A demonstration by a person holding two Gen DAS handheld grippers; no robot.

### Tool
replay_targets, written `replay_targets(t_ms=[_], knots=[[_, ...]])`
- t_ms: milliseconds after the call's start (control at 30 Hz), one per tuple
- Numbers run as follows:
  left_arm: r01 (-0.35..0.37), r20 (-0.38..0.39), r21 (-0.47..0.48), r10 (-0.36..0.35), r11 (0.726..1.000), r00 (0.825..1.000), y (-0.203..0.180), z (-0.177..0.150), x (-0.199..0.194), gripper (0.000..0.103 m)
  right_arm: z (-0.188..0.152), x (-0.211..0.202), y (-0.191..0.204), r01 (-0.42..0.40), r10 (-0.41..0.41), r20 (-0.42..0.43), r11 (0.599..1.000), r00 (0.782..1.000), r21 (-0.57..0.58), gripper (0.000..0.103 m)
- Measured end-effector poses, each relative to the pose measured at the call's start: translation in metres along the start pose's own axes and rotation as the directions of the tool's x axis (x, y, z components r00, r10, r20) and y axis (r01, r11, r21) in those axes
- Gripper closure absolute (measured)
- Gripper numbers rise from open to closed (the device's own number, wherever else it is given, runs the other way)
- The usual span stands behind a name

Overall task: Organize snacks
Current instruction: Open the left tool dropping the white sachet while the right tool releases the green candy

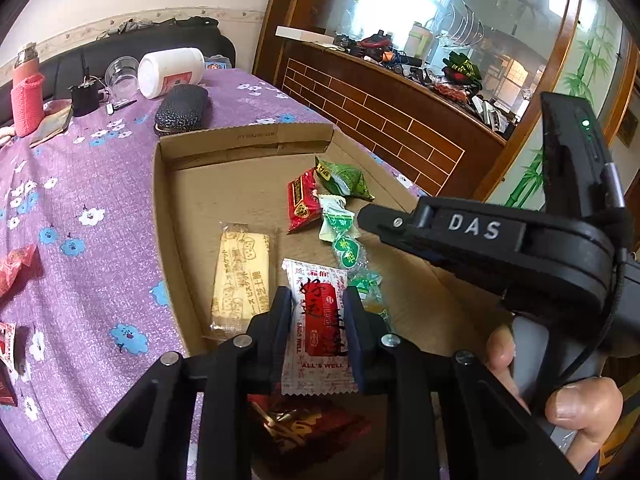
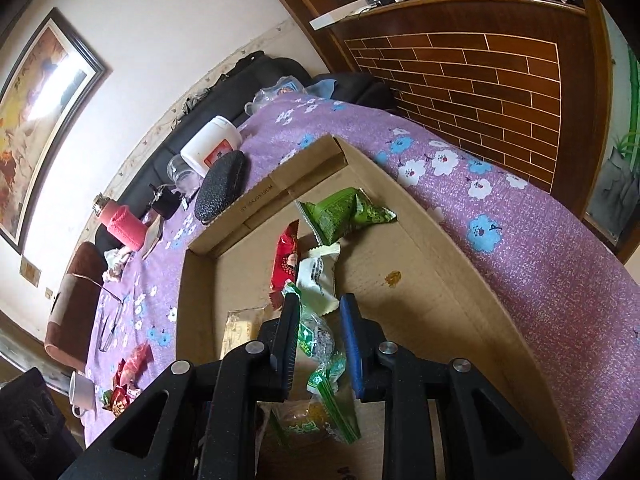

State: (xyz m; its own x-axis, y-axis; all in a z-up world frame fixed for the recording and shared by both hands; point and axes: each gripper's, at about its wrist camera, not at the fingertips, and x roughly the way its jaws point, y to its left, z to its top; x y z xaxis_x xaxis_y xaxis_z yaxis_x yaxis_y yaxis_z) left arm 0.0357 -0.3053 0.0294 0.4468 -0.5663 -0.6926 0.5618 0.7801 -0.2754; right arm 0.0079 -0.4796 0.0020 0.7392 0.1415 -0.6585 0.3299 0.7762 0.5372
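Two sets of black tongs work over a shallow cardboard box (image 1: 244,148) lying on a surface draped in a purple flowered cloth (image 1: 92,184). The left tongs (image 1: 318,312) pinch one white-and-red sachet (image 1: 316,304) between their pads, holding it over the near end of the box. The right tongs (image 2: 320,320) stand narrowly apart around a clear wrapper with green print (image 2: 320,344); whether the pads press on it cannot be told.

Inside the box, the left wrist view shows one pale yellow biscuit pack (image 1: 240,276), one red packet (image 1: 302,200), one puffy green packet (image 1: 344,178), one white-and-green pack (image 1: 334,216) and, below the sachet, one dark red wrapper (image 1: 308,428).

Outside the box, at least three red-wrapped snacks (image 2: 128,380) lie on the cloth beside one white mug (image 2: 82,394). At the far end stand one white tub (image 1: 172,70) on its side, one clear cup (image 1: 120,74), one dark patterned case (image 1: 182,108) and one bottle in a pink knitted sleeve (image 1: 26,92). A person's hand (image 1: 560,392) grips the right handle.
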Motion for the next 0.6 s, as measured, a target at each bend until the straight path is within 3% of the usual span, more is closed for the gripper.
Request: replay_targets(t_ms=[233,600], knots=[[0.015,0.01,-0.004,-0.015,1.0,1.0,-0.002,0.0,-0.004,0.069,0.001,-0.004,0.0,-0.005,0.005,0.017,1.0,1.0,0.009,0.08],[0.017,0.025,-0.034,-0.016,0.999,1.0,-0.004,0.007,-0.03,0.068,0.001,-0.015,0.005,-0.02,0.021,0.084,1.0,0.996,-0.017,0.08]])
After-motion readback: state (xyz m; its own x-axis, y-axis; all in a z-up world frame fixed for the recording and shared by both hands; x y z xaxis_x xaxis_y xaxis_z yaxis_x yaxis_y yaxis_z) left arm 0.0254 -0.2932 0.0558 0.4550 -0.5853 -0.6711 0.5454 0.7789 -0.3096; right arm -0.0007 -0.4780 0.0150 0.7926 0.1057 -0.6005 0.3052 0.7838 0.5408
